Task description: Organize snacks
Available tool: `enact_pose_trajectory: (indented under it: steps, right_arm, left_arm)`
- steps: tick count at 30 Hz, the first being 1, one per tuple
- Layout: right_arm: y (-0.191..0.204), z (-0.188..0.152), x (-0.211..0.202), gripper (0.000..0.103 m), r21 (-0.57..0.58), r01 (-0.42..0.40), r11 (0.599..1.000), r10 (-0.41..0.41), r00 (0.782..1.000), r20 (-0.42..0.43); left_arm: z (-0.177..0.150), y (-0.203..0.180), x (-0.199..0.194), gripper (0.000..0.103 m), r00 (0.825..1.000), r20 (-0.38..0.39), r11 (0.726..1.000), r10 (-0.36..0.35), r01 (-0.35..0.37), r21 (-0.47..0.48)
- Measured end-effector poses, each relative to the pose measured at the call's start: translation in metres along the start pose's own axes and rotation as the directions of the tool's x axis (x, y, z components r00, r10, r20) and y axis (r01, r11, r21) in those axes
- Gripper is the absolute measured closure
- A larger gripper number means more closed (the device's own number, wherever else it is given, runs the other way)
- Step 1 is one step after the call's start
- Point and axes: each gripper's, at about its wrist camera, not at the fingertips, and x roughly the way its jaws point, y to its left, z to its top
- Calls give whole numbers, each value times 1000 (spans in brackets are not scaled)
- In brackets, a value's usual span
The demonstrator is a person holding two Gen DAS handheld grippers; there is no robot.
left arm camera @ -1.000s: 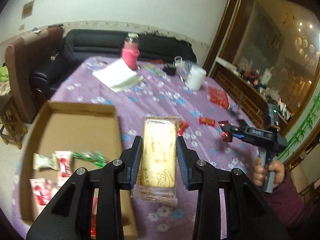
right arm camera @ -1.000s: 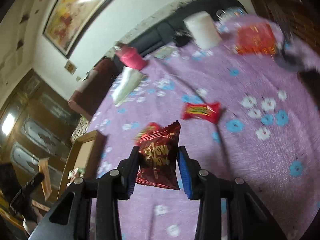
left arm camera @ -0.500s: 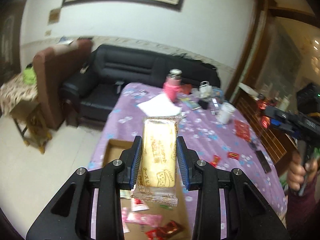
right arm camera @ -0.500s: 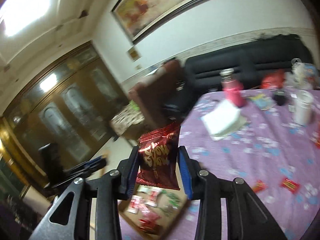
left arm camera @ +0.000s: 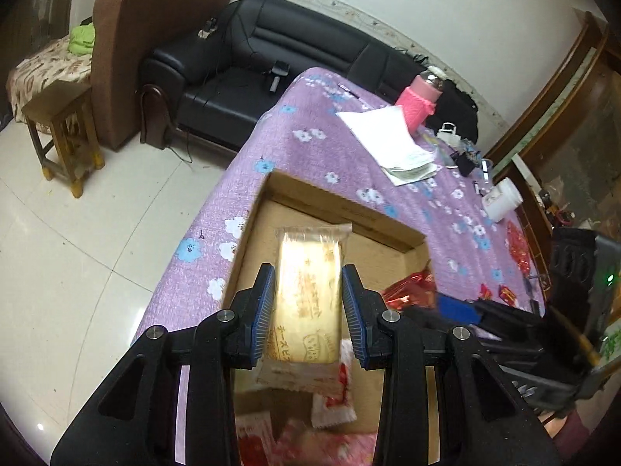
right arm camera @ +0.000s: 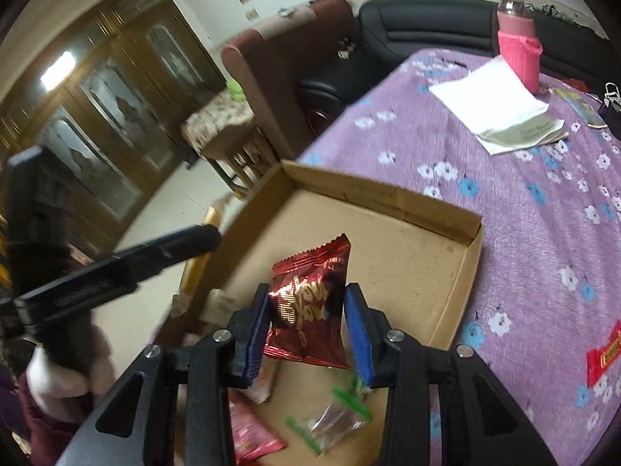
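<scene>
My left gripper (left arm camera: 308,310) is shut on a pale yellow wrapped cake (left arm camera: 308,295) and holds it above the open cardboard box (left arm camera: 341,209). My right gripper (right arm camera: 306,330) is shut on a dark red foil snack packet (right arm camera: 310,303) and holds it over the same box (right arm camera: 388,194). Several snack packets lie in the near part of the box: red ones (right arm camera: 252,439) and a clear green-edged one (right arm camera: 333,423). The left gripper shows as a blurred black bar in the right wrist view (right arm camera: 116,264). The right gripper shows in the left wrist view (left arm camera: 485,318), with its red packet (left arm camera: 411,291).
The box sits at the corner of a table with a purple flowered cloth (right arm camera: 543,213). On the cloth are white papers (right arm camera: 500,112), a pink bottle (right arm camera: 518,50), a white jar (left arm camera: 500,204) and small red candies (right arm camera: 605,353). A black sofa (left arm camera: 271,50) and a wooden stool (left arm camera: 62,132) stand beyond.
Both grippers have swung down and now hold their packets low over the box. The cake and the red packet stay held.
</scene>
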Motion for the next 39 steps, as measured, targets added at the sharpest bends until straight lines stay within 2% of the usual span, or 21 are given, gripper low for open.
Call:
enact_pose_trajectory:
  steps: [4,8,12,15,16,17,18,19,22,25,28,29,33,36,39]
  right_arm:
    - [-5,-2,21,60,22,10,1000,-9,1000,-19]
    - [-3,-1,23,54,45,-10,999,11,1000,-25]
    - [-1,-8,-3,52,37,-9,999,8,1000,14]
    - [-13,-19,-34,47,51,-14,999,11,998,54]
    - [-19,-26,-48,45,59,-13,998,9,997,70]
    - [-27,-34,-62,44,68,-6,998,0,996,84]
    - [-35,-41,-72,44,75,5,997,-12,996,93]
    - [-47,-50,-85,44,87,21,996,-30,994,107]
    - [-88,-78,-125,43,143,102,984,-124,981,149]
    - [-142,-102,-156,41,265,166,950,-213,964,161]
    - [-189,-126,-179,40,393,168,904,-247,956,159]
    - [-202,-132,-186,40,422,174,890,-262,952,159]
    - [-239,-146,-208,40,474,225,851,-345,921,181]
    - [-269,-145,-218,40,506,247,827,-390,899,200]
    - [-297,-135,-218,40,525,235,818,-394,894,214]
  left_arm:
    - [2,12,12,69,1000,-18,999,-6,5,-38]
    - [-1,16,9,69,1000,-24,998,-6,4,-68]
    - [-10,-1,-17,69,999,30,999,-14,16,-49]
    - [-24,-22,-40,69,996,67,998,-56,58,-29]
    - [-29,-30,-46,65,994,74,996,-80,82,-24]
    - [-36,-39,-52,61,991,79,994,-109,111,-18]
    - [-41,-47,-56,51,988,82,991,-129,131,-13]
    - [-48,-57,-60,46,984,89,988,-154,155,-7]
    - [-69,-91,-67,46,966,88,970,-241,240,24]
    - [-92,-124,-63,46,946,73,949,-315,313,37]
    - [-112,-154,-48,46,926,22,926,-376,375,35]
    - [-118,-165,-40,46,924,-4,923,-383,383,44]
    - [-130,-198,-11,46,933,-98,931,-346,355,84]
    - [-133,-209,2,46,938,-126,936,-324,337,105]
    - [-135,-214,14,46,948,-144,946,-283,301,117]
